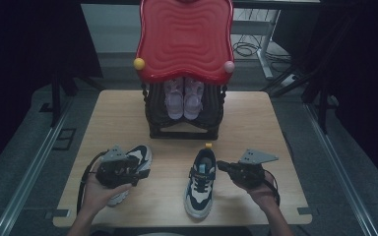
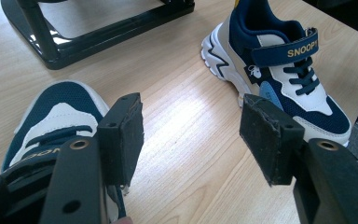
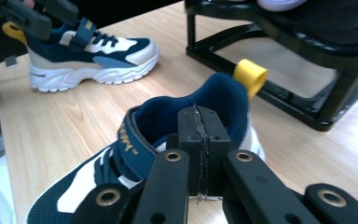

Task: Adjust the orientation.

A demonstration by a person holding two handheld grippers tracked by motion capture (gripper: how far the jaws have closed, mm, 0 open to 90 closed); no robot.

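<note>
Two navy and white child's sneakers lie on the wooden table (image 1: 256,123). My left gripper (image 1: 139,173) (image 2: 191,135) hovers over the left sneaker (image 1: 140,154) (image 2: 56,116), open, with bare wood between its pads. The right sneaker (image 1: 200,189) (image 2: 279,60) points toe toward me and has a yellow heel tab (image 1: 208,145) (image 3: 250,77). My right gripper (image 1: 220,164) (image 3: 204,121) is shut, pads pressed together with nothing seen between them, just above the collar of that sneaker (image 3: 163,121). The left sneaker (image 3: 88,58) lies farther off in the right gripper view.
A black shoe rack (image 1: 182,132) (image 2: 98,32) (image 3: 279,56) stands at the table's far middle under a red wavy canopy (image 1: 184,39). A lilac pair of shoes (image 1: 183,98) sits on it. Bare wood lies at both sides of the rack.
</note>
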